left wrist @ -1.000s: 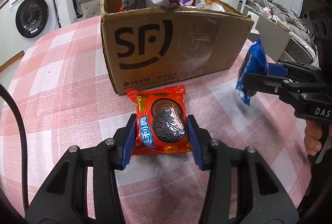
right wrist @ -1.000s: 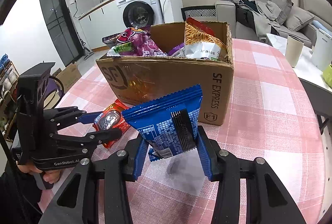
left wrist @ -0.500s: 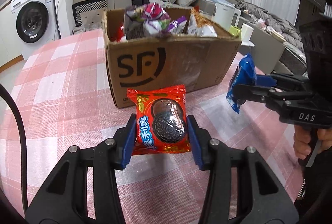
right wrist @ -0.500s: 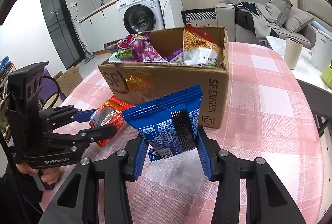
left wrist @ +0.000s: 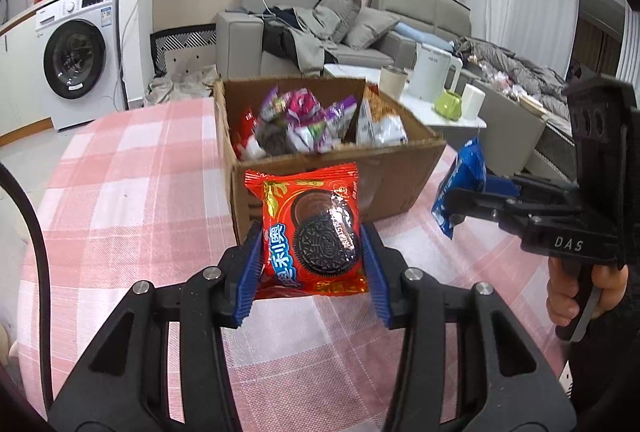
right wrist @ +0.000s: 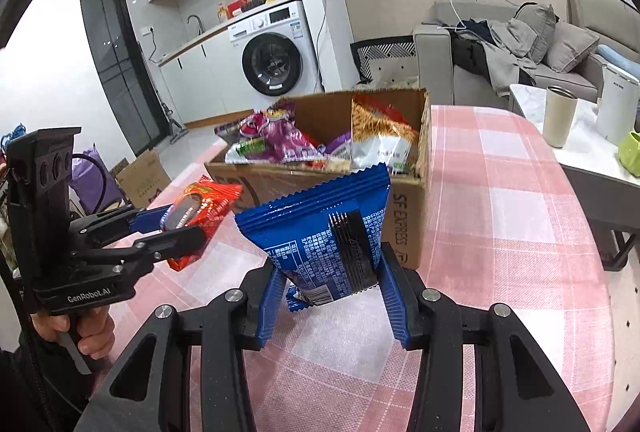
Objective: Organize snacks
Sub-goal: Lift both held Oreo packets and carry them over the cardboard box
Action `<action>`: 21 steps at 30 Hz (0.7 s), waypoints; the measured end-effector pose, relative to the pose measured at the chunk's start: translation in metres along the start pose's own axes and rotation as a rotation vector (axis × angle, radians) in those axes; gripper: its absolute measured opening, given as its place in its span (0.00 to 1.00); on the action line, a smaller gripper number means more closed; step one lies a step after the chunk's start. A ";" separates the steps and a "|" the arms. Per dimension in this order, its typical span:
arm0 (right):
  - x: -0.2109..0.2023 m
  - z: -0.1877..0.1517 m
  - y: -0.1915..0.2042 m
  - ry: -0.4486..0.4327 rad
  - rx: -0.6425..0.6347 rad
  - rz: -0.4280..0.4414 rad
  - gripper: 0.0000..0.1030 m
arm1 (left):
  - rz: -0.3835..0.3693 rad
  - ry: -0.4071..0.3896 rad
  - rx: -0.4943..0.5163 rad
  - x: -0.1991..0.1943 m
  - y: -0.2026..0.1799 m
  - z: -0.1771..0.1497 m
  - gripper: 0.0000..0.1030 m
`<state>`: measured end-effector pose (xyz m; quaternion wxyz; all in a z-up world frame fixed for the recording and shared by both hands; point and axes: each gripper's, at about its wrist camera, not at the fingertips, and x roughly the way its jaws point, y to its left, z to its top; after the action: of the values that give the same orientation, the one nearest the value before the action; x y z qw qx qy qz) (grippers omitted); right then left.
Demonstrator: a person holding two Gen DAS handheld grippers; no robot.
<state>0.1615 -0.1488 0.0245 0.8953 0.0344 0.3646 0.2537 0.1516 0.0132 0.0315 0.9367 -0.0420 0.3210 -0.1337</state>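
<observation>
My left gripper point(left wrist: 312, 264) is shut on a red Oreo packet point(left wrist: 310, 228), held upright above the table, just in front of the open cardboard box point(left wrist: 400, 184). The same red packet point(right wrist: 200, 212) shows at the left of the right wrist view. My right gripper point(right wrist: 330, 292) is shut on a blue snack packet point(right wrist: 324, 232), held near the box's front right corner point(right wrist: 404, 216). In the left wrist view the blue packet point(left wrist: 464, 180) hangs to the right of the box. Several snack bags point(left wrist: 304, 120) fill the box.
The box stands on a round table with a pink checked cloth point(left wrist: 132, 200). Behind it are a sofa point(left wrist: 320, 32), a washing machine point(left wrist: 76, 60), and a side table with a kettle point(left wrist: 434, 72), a cup point(left wrist: 392, 82) and a green mug point(left wrist: 450, 104).
Both grippers have risen with their packets, the left one more. The box's inside and its snack bags now show from above in both views.
</observation>
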 end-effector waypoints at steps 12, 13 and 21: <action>-0.014 0.022 0.002 -0.054 0.016 0.012 0.44 | 0.040 -0.075 -0.014 -0.041 0.017 0.033 0.42; -0.014 0.025 0.002 -0.057 0.015 0.010 0.44 | 0.042 -0.077 -0.016 -0.042 0.018 0.035 0.42; -0.017 0.049 -0.001 -0.091 0.033 0.003 0.44 | 0.058 -0.084 -0.016 -0.021 0.012 0.055 0.42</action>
<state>0.1845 -0.1516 0.0708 0.9098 0.0610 0.3278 0.2471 0.1717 0.0302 0.0855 0.9524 -0.0460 0.2836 -0.1021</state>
